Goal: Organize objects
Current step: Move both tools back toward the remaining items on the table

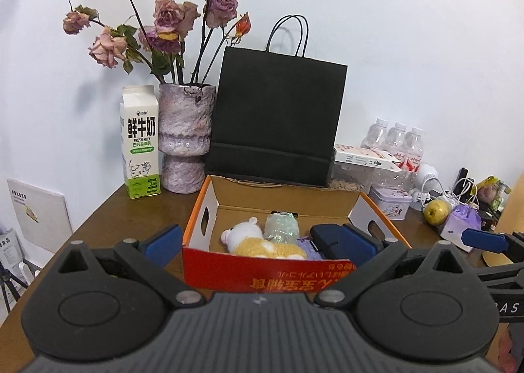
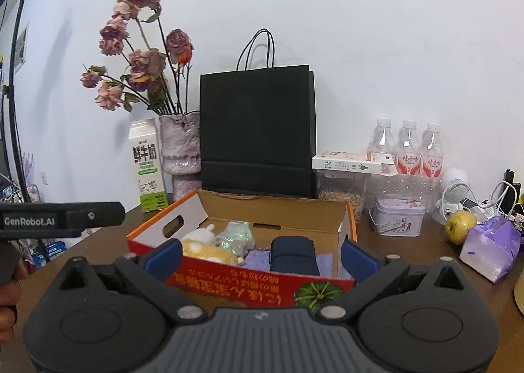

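An open cardboard box with a red front and orange rim stands on the brown table, and shows in the right wrist view too. Inside lie a white and yellow plush toy, a pale green glittery bundle, a purple cloth and a dark blue case. My left gripper is open and empty in front of the box. My right gripper is open and empty in front of the box. The right gripper's blue finger shows at the right of the left wrist view.
Behind the box stand a black paper bag, a vase of dried roses and a milk carton. At the right are water bottles, a clear jar with a carton on it, a tin, a yellow-green fruit and a purple pouch.
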### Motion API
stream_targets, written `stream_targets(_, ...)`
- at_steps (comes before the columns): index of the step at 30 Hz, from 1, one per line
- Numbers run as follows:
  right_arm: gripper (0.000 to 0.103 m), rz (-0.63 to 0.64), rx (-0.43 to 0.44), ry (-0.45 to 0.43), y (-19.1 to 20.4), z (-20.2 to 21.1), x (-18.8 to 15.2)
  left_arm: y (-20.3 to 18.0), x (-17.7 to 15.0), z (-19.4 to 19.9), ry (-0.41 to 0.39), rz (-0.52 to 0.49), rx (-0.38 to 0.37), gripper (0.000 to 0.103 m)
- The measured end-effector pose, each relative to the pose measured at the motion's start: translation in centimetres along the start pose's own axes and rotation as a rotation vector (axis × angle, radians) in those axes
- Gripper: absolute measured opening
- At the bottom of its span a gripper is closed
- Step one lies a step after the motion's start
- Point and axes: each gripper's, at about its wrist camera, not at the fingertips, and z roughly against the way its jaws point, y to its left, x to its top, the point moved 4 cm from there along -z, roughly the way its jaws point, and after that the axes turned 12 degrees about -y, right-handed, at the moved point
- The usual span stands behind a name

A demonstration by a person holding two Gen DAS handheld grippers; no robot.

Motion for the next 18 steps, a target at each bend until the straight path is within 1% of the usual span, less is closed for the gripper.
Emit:
stream_targets(9,0.103,0.024,0.012,0.022,0.9,3.4,-1.1,0.9,-1.6,3.5,0.03,-0.027,0.02,0.103)
stream_targets(18,0.103,0.061,0.018,0.077,1.6,6.2,-3.4,2.0,-3.4,6.0,0.079,-0.048,0.053,0.103)
